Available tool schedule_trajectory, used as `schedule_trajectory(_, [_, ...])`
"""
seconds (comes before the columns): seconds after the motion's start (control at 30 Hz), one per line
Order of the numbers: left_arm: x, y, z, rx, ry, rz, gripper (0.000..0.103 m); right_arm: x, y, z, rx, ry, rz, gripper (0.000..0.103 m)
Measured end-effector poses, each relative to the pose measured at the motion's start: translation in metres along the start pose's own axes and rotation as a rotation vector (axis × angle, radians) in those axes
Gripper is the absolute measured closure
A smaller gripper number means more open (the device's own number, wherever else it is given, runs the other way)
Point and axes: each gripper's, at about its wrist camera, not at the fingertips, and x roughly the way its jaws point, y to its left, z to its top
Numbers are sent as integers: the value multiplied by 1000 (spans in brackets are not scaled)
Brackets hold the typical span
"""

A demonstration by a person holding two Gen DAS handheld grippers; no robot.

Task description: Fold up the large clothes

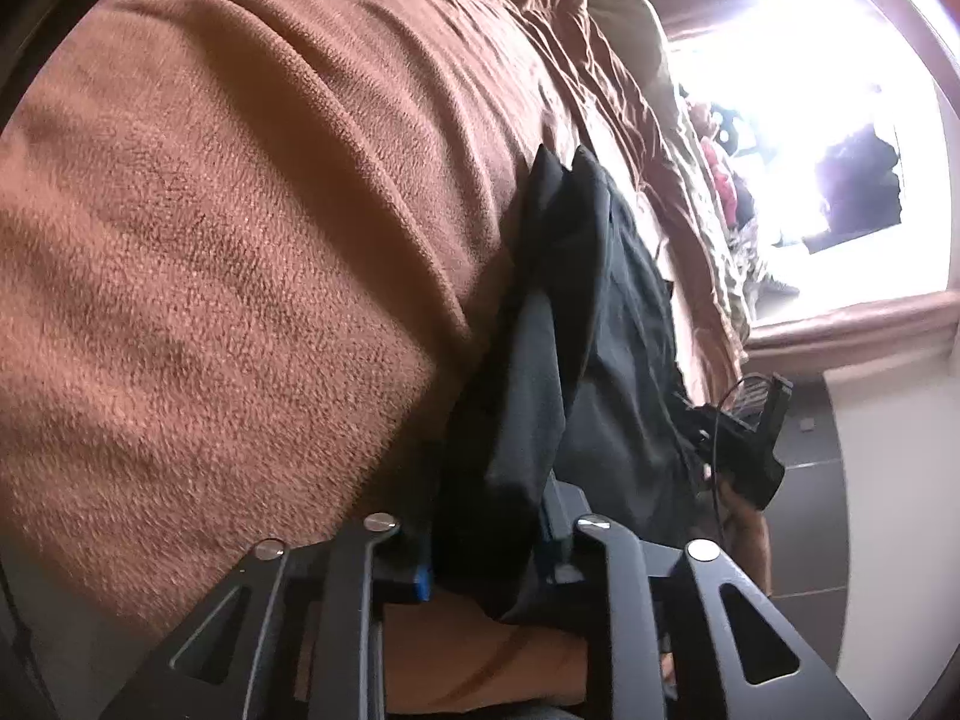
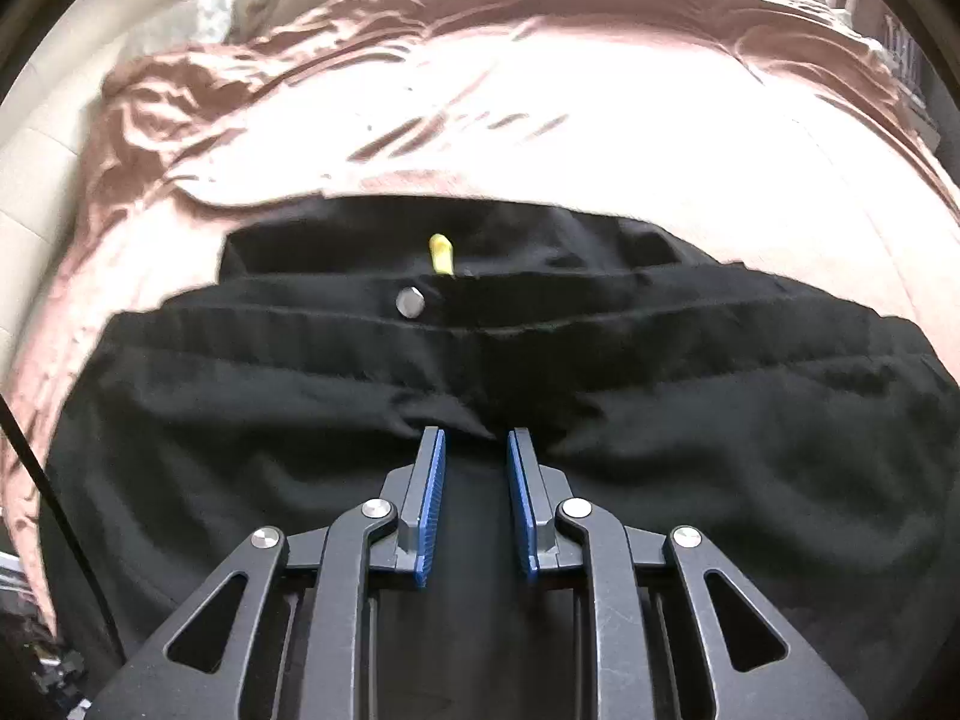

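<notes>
1. Pinching a thick bunch of the black woven garment, the left tongs are showing up rolled on their side in the left wrist view, with the brown fleece blanket of the bed filling the frame's left side. The cloth is running away from the fingers in a long fold that is lying against the blanket. Part of the other black tool is sitting at the garment's far edge. To fold well, this grip should probably be kept firm and the edge carried level, so the layers are not sliding apart.

2. Hovering low over the same garment in the right wrist view, the right tongs are standing spread, blue pads apart, holding nothing. The waistband with its silver button and a small yellow tag is lying ahead, flat on the pinkish blanket. These tongs should likely be closing on a matching edge before lifting.
</notes>
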Motion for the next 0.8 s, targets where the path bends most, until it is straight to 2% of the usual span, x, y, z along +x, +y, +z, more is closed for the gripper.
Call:
schedule_trajectory(0.13, [-15, -13, -3, 8, -21, -72, 86, -34, -13, -15, 57, -24, 119, 85])
schedule_trajectory(0.3, [-31, -44, -5, 52, -39, -151, 89, -72, -22, -45, 52, -62, 169, 85])
schedule_trajectory(0.5, [-42, -92, -10, 147, -52, -211, 90, -87, -38, -104, 100, -27, 275, 84])
schedule_trajectory(0.8, [-44, -149, -13, 233, -47, -268, 92, -107, -49, -177, 84, -46, 304, 85])
